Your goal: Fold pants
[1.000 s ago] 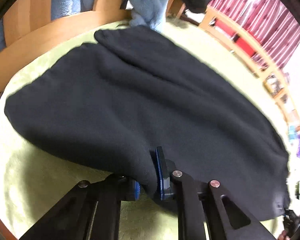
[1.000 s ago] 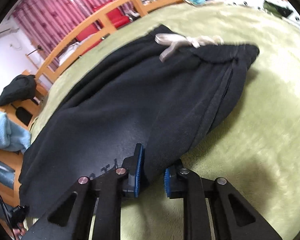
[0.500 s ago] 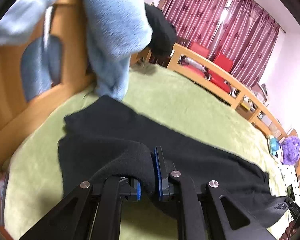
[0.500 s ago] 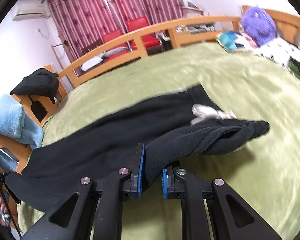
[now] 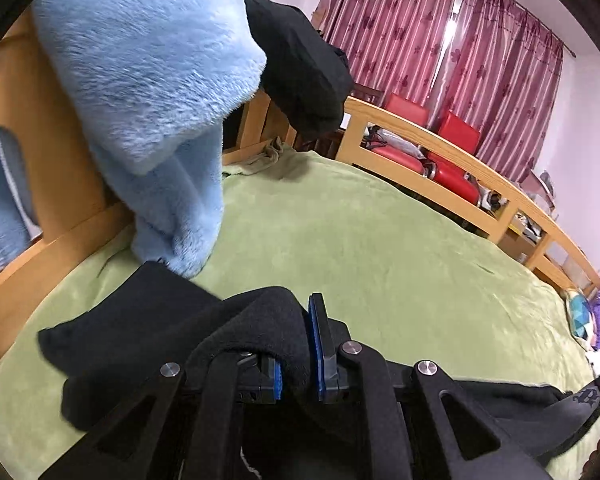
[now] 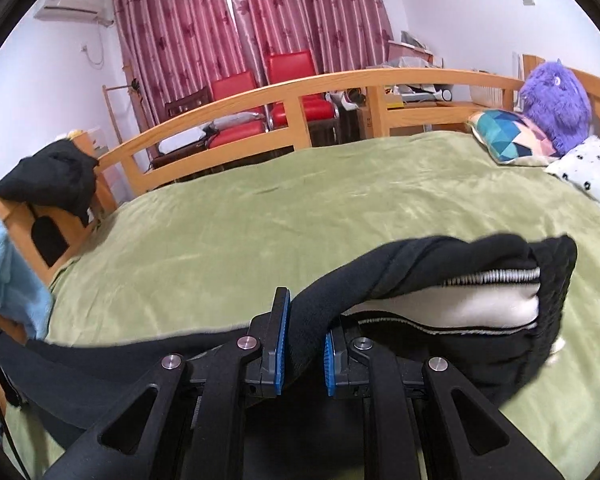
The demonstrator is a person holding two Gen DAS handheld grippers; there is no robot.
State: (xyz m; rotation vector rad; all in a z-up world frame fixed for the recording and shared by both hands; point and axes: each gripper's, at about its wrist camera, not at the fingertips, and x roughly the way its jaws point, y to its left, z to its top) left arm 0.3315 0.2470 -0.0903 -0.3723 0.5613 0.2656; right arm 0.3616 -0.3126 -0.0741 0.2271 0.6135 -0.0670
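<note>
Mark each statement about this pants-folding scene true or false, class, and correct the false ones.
1. The left gripper is shut on the black pants. True.
2. The right gripper hangs open and holds nothing. False: it is shut on the pants' fabric near the waistband.
3. The pants lie on a green blanket. True.
4. A purple plush toy sits at the head of the bed beside a patterned pillow. True.
5. The chairs behind the bed rail are blue. False: they are red.
</note>
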